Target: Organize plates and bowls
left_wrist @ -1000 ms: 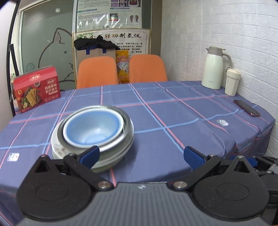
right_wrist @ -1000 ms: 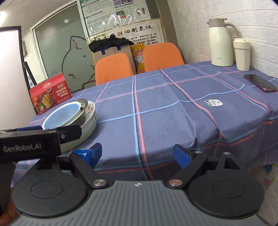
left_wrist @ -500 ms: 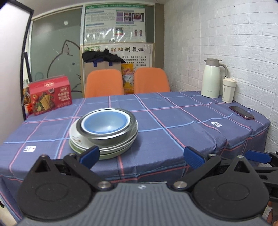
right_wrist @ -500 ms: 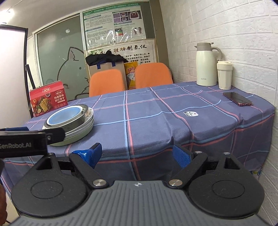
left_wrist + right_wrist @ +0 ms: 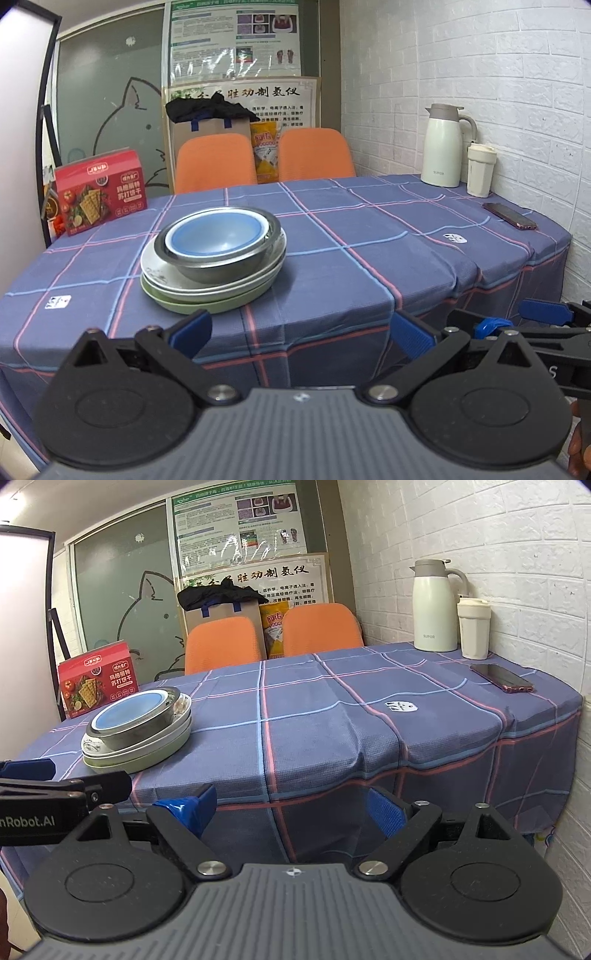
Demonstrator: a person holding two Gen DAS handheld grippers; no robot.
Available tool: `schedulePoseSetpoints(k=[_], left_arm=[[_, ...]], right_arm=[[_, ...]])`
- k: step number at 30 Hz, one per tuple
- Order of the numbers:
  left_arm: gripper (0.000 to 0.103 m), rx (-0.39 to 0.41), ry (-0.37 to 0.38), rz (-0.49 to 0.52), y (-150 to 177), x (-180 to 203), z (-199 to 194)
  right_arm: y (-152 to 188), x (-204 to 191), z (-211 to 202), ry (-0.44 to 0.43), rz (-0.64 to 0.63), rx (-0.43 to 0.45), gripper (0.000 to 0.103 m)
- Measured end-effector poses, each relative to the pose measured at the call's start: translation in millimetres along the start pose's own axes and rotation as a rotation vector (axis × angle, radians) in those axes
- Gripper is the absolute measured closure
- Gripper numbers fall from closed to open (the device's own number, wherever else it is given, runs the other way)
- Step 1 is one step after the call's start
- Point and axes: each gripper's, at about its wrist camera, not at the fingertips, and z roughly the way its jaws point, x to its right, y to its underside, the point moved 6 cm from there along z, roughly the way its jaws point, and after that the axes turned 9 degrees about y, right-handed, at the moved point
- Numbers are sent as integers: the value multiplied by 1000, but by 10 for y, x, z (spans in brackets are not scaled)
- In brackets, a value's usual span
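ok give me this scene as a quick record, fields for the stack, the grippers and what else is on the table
stack: blue bowl nested in metal bowl, on white plates, on green plate
stack place: left part of the table, near its front edge
left gripper: open, empty, short of the table
right gripper: open, empty, short of the table
far left: red cracker box
far right by wall: white thermos, cream cup
right edge: phone, lying flat
behind table: two orange chairs
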Motion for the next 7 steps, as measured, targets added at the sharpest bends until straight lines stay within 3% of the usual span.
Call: schedulePoseSetpoints(k=[7], left_arm=[[0, 40, -4, 9, -3, -8, -62]], right_arm=[[34, -36, 13, -13, 6, -15, 27]])
